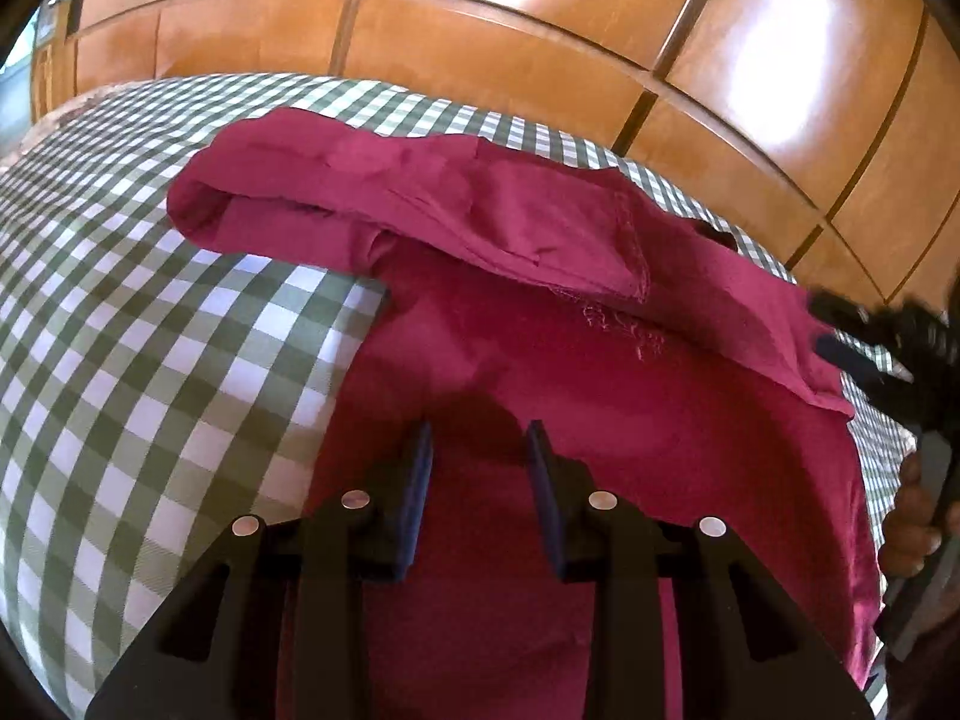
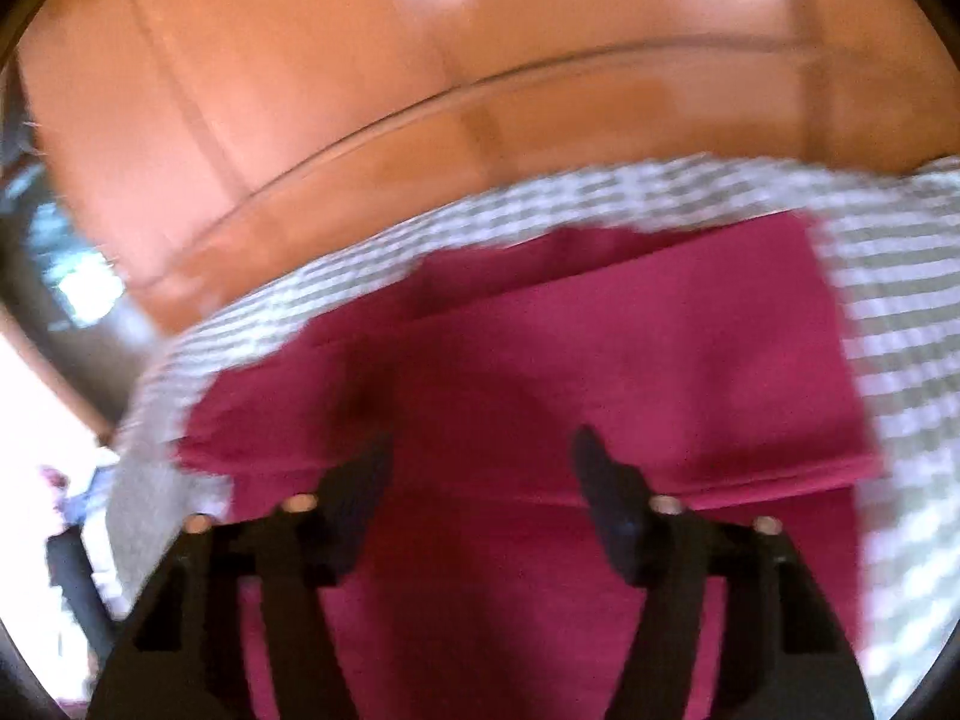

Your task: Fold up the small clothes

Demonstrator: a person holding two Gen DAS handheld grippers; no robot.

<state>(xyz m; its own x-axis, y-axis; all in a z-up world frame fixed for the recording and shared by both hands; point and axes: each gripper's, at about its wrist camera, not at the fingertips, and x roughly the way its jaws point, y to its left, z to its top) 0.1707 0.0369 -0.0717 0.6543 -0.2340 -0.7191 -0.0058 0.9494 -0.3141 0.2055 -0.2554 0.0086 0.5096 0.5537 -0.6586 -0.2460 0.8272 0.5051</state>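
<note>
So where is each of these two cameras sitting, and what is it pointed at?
Left wrist view: sits on the left hand-held gripper, looking forward and down over its open fingers at the red garment on the checked cloth; the other gripper and the person's hand show at the right edge.
Right wrist view: sits on the right hand-held gripper, fingers open, facing the same garment; motion-blurred, no hand seen.
Both share the garment, checked cloth and orange wooden panels behind.
</note>
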